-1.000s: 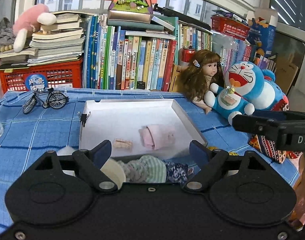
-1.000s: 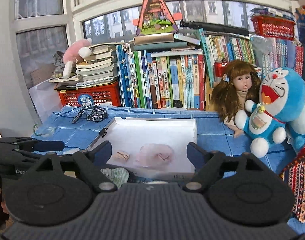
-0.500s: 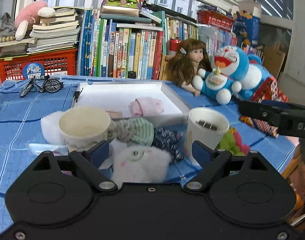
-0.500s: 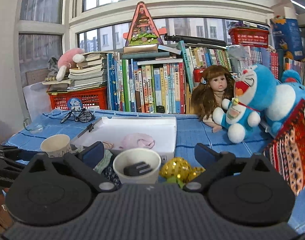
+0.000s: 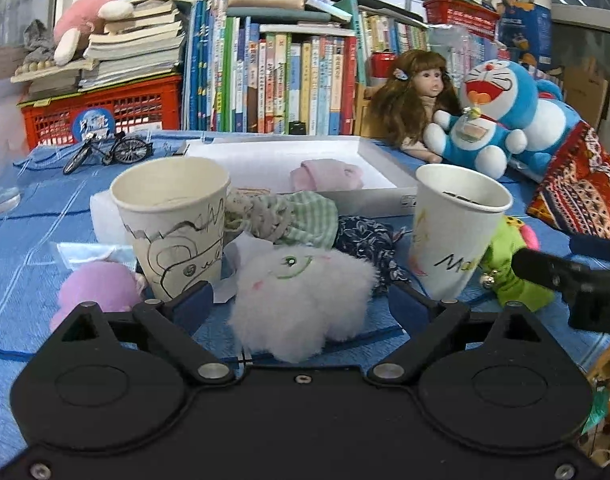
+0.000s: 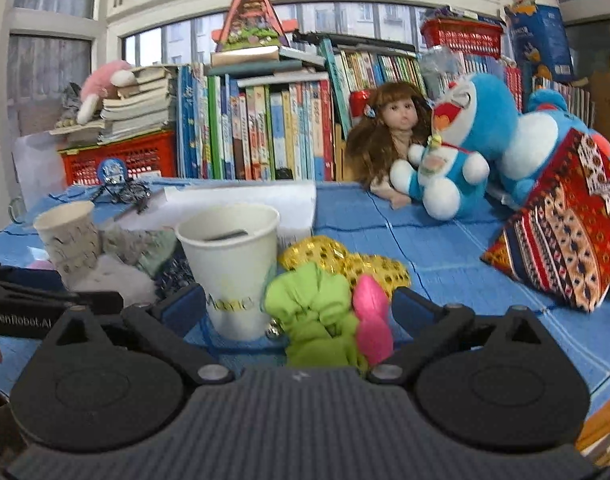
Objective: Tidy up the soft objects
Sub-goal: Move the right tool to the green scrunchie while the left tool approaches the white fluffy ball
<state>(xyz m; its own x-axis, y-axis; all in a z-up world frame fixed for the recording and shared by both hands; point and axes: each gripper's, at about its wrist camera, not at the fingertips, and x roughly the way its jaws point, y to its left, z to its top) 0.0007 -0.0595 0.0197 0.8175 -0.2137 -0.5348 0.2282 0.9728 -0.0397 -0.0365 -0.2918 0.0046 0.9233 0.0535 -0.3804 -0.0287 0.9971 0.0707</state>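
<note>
From the left wrist view, the left gripper (image 5: 301, 304) has its jaws wide and opening further, with a fluffy white plush (image 5: 303, 302) lying on the blue tablecloth (image 5: 25, 216) between the pads; neither pad seems to press on it, so nothing is held. Just behind it stand a scribbled paper cup (image 5: 175, 220) and a second paper cup (image 5: 457, 228), with a heap of green-checked and dark floral cloth (image 5: 305, 216) between them, and beyond that the white tray (image 5: 385, 196), which holds a folded pink cloth (image 5: 327, 174). I'd say the grip wants to close low across the plush's middle without nudging the scribbled cup beside the near pad. From the right wrist view, the right gripper (image 6: 299, 312) is spread about as wide as it goes, holding nothing, with a lime-green fabric piece (image 6: 315, 320) and a pink piece (image 6: 371, 320) between its fingers, gold sequinned fabric (image 6: 345, 260) just behind. The second cup sits close inside the left finger, so I'd shift rightward before closing, or the cup may tip.
</note>
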